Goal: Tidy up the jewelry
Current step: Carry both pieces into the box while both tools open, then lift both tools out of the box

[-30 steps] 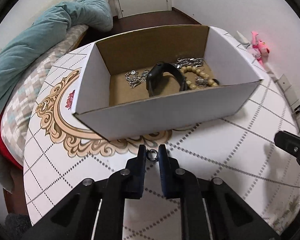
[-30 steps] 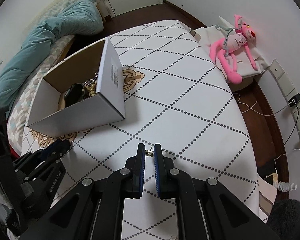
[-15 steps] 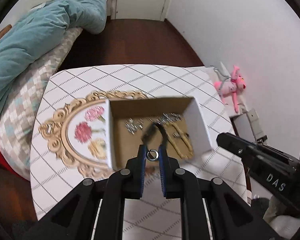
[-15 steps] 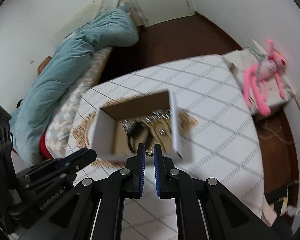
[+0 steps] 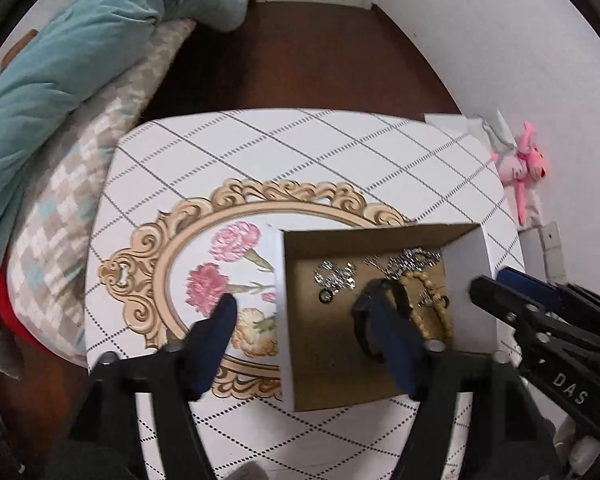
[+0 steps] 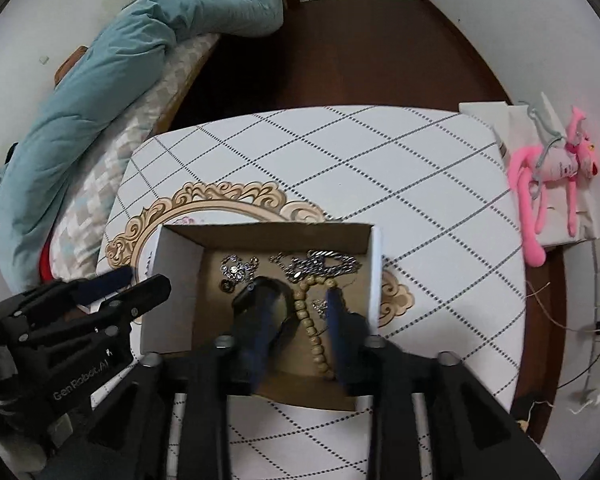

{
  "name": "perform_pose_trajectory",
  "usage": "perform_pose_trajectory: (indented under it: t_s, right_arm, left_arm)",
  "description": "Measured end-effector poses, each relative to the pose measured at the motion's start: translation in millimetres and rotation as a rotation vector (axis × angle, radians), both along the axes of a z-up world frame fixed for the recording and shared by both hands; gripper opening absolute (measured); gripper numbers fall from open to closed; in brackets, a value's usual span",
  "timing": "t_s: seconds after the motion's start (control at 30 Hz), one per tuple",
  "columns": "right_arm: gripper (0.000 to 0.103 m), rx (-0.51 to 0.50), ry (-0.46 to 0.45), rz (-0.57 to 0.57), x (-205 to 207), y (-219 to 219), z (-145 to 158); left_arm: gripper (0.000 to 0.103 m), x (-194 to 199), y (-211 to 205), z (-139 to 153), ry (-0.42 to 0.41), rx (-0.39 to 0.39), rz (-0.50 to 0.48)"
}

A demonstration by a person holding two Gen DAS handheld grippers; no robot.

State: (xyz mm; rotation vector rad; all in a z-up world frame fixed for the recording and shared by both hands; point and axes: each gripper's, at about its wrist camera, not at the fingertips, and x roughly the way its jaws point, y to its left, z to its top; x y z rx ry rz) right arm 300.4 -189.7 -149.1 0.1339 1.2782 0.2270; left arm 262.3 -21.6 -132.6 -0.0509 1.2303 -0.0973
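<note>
1. Jewelry lies in the cardboard box (image 6: 374,276) on the tabletop (image 6: 420,184): silver chains (image 6: 320,264), a wooden bead bracelet (image 6: 312,320), a black band (image 6: 260,288).
2. Both grippers have just opened: half a second ago each pinched a small piece, and now my left gripper (image 5: 304,312) and right gripper (image 6: 296,300) hover over the box with jaws wide and empty.
3. A small ring (image 5: 325,295) rests on the box floor, so I judge both pieces dropped.

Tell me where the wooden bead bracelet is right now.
In the right wrist view, the wooden bead bracelet lies on the floor of the cardboard box, right of the black band and below the silver chain.
</note>
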Motion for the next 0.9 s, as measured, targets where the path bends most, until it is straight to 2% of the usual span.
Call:
perform_pose_trajectory:
  t_s: [0.1, 0.17, 0.2, 0.23, 0.3, 0.4, 0.67, 0.9]
  right_arm:
    - [0.047, -0.042, -0.020, -0.017, -4.5, -5.3, 3.0]
    - [0.057, -0.075, -0.025, -0.028, -10.1, -9.1, 2.9]
    - [0.067, -0.106, -0.035, -0.030, -13.6, -10.5, 3.2]
    - [0.082, -0.146, -0.046, -0.034, -16.7, -11.2, 3.3]
    - [0.103, -0.208, -0.053, -0.039, -21.9, -11.5, 1.9]
    - [0.103, -0.248, -0.057, -0.052, -31.2, -15.5, -3.6]
    - [0.103, -0.258, -0.043, -0.086, -51.4, -24.8, -19.1]
    - [0.103, -0.266, -0.074, -0.109, -68.5, -27.3, -6.7]
  left_arm:
    - [0.069, -3.7, 7.0, -0.3, -0.004, 0.003, 0.027]
    - [0.074, -8.9, 9.6, 0.4, -0.019, 0.007, 0.038]
    - [0.080, -12.1, 10.5, 0.6, -0.031, 0.017, 0.043]
    - [0.092, -14.4, 10.9, 0.8, -0.042, 0.026, 0.050]
    - [0.103, -22.2, 11.4, -0.8, -0.066, 0.040, 0.052]
    - [0.103, -29.4, 10.3, -6.3, -0.080, 0.085, 0.055]
    - [0.103, -46.1, 7.7, -17.7, -0.072, 0.094, 0.062]
    - [0.103, -63.2, 3.7, 0.1, -0.121, 0.098, 0.063]
